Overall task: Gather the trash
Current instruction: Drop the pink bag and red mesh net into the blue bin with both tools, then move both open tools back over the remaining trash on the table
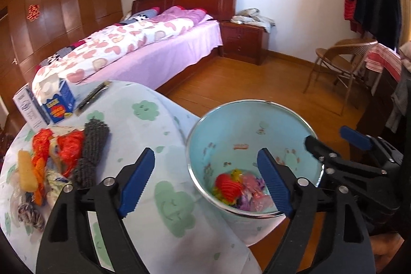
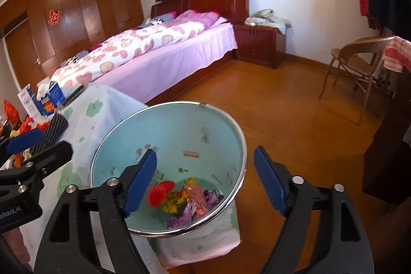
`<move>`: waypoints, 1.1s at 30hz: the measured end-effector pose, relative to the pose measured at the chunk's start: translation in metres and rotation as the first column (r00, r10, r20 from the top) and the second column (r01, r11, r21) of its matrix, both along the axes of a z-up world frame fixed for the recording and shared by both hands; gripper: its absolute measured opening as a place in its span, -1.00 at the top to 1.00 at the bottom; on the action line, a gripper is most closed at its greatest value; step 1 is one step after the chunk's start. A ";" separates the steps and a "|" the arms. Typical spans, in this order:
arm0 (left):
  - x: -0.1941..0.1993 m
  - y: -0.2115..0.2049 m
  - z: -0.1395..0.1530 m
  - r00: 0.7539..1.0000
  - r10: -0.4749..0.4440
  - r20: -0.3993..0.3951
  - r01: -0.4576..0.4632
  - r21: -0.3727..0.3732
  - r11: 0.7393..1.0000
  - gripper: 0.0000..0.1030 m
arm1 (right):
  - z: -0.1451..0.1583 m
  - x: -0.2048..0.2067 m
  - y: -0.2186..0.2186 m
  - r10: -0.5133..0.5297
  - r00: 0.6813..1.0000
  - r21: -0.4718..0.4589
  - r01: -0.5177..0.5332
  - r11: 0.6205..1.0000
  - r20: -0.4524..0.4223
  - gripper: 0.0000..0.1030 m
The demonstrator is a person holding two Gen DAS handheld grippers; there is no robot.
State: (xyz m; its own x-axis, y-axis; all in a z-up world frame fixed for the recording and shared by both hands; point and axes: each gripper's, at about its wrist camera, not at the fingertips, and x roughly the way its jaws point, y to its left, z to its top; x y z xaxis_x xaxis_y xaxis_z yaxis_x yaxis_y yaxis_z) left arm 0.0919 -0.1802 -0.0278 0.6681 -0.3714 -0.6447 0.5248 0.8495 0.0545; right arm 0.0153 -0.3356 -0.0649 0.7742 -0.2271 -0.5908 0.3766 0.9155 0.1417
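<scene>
A light blue trash bin (image 1: 246, 127) with a metal rim stands beside the table; it also shows in the right wrist view (image 2: 179, 130). Colourful trash (image 1: 239, 191) lies at its bottom, also in the right wrist view (image 2: 185, 199). More trash lies on the table at the left: orange and red pieces (image 1: 61, 145), a grey knitted piece (image 1: 92, 150) and a yellow piece (image 1: 25, 171). My left gripper (image 1: 208, 181) is open and empty over the table edge and the bin. My right gripper (image 2: 208, 181) is open and empty above the bin.
The table wears a pale cloth with green clouds (image 1: 154, 125). A blue and white tissue box (image 1: 48, 102) and a dark flat object (image 1: 93, 95) sit at its far side. A bed (image 1: 143, 48), a nightstand (image 1: 244, 40) and a wicker chair (image 1: 341, 60) stand beyond on the wooden floor.
</scene>
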 end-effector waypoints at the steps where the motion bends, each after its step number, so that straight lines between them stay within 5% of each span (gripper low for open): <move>1: 0.000 0.001 0.001 1.000 0.010 0.005 -0.010 0.002 1.000 -0.65 | 0.001 0.000 -0.001 -0.002 1.000 0.002 0.002 1.000 0.002 -0.51; 9: -0.003 0.026 0.011 0.995 0.090 0.051 -0.091 0.017 0.996 -0.86 | 0.009 -0.002 -0.001 -0.036 0.999 -0.004 0.036 0.999 0.031 -0.76; 33: -0.006 0.119 0.020 0.960 0.278 0.035 -0.278 -0.007 0.961 -0.88 | 0.046 0.014 0.085 0.142 0.987 -0.061 -0.137 0.989 0.075 -0.76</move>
